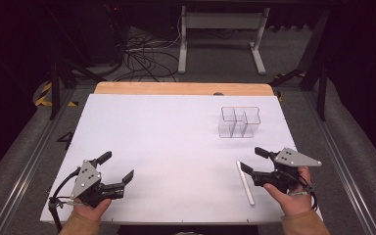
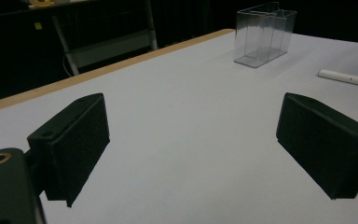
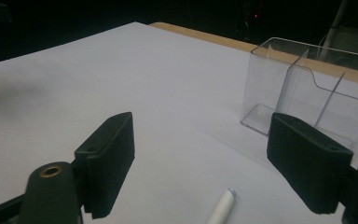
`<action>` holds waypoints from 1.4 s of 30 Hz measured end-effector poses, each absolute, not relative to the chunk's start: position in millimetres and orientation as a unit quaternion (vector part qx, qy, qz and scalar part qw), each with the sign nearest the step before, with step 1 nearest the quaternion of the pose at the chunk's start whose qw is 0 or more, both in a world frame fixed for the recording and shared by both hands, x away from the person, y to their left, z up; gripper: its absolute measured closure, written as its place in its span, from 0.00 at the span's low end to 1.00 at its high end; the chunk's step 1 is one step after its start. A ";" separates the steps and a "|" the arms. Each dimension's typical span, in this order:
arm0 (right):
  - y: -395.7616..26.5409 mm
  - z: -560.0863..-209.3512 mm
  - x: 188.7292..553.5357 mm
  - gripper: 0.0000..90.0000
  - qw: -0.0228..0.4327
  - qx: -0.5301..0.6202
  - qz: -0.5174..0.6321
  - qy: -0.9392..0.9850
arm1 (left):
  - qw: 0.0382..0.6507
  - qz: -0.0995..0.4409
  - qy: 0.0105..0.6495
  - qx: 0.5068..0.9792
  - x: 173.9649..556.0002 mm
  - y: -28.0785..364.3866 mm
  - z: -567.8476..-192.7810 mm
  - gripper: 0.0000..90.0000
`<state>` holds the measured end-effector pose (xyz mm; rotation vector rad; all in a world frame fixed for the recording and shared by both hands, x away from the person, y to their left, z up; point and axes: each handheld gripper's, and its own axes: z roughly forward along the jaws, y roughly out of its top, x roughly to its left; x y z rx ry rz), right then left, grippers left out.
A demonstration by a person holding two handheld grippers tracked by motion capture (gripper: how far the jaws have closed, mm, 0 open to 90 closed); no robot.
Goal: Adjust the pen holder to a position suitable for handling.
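The room behind the table (image 1: 142,127) is sitting in near darkness; beyond some tangled cables on the floor, little is making itself out. The matte white sheet is lying flat over a wooden top. A clear, hard-walled plastic organiser (image 1: 239,122) with inner dividers is standing at the far right, its edges barely catching light. A slim white pen (image 1: 245,182) is lying just beside the right gripper (image 1: 252,160), its tail cut off in the right gripper view. The left gripper (image 1: 116,166) is resting near the front left corner. Both are gaping wide, holding nothing.
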<state>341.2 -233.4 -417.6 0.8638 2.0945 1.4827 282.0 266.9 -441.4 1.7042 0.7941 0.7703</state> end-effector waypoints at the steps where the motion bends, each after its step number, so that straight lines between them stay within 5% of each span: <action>1: -232.7 -416.6 342.7 0.26 0.215 0.311 0.534 0.756 | 0.527 0.322 0.331 0.714 282.6 266.6 -441.4 0.11; 32: -217.4 -404.7 380.8 0.14 0.201 0.320 0.508 0.774 | 0.519 0.333 0.334 0.713 287.5 266.1 -440.3 0.12; 42: -216.1 -393.0 378.7 0.31 0.170 0.350 0.463 0.796 | 0.516 0.336 0.335 0.713 287.3 265.9 -439.7 0.12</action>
